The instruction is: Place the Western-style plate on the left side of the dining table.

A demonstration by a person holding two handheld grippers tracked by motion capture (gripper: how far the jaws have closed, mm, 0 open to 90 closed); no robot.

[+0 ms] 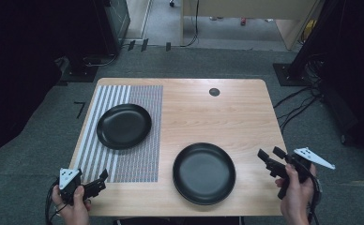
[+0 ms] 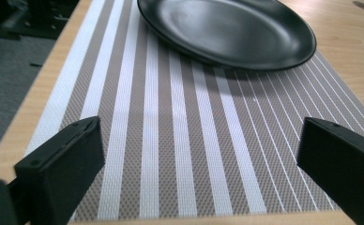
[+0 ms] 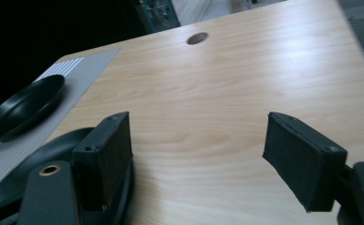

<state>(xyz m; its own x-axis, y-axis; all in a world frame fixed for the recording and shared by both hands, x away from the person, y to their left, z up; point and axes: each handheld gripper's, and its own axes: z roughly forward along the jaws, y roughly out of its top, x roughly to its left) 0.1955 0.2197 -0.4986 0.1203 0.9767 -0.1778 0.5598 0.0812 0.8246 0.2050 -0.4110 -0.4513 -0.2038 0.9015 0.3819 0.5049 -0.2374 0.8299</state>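
— Where are your hands right now?

— My left tool (image 1: 97, 182) hangs at the near left corner of the table (image 1: 236, 108), its jaws wide apart with nothing between them. It looks along the striped mat (image 2: 180, 140) toward the far plate (image 2: 227, 30), which sits on the mat's far half.

— And the other one?

— My right tool (image 1: 270, 159) is just off the table's right edge, jaws also spread and empty. In its own view the left jaw overlaps the rim of the near plate (image 3: 20, 168); I think it hovers beside it rather than touching, but the angle is poor.

— Where's that near plate?

— On bare wood just right of the mat, close to my edge (image 1: 204, 173). The two plates lie well apart. A small dark round hole (image 1: 214, 92) sits near the far edge.
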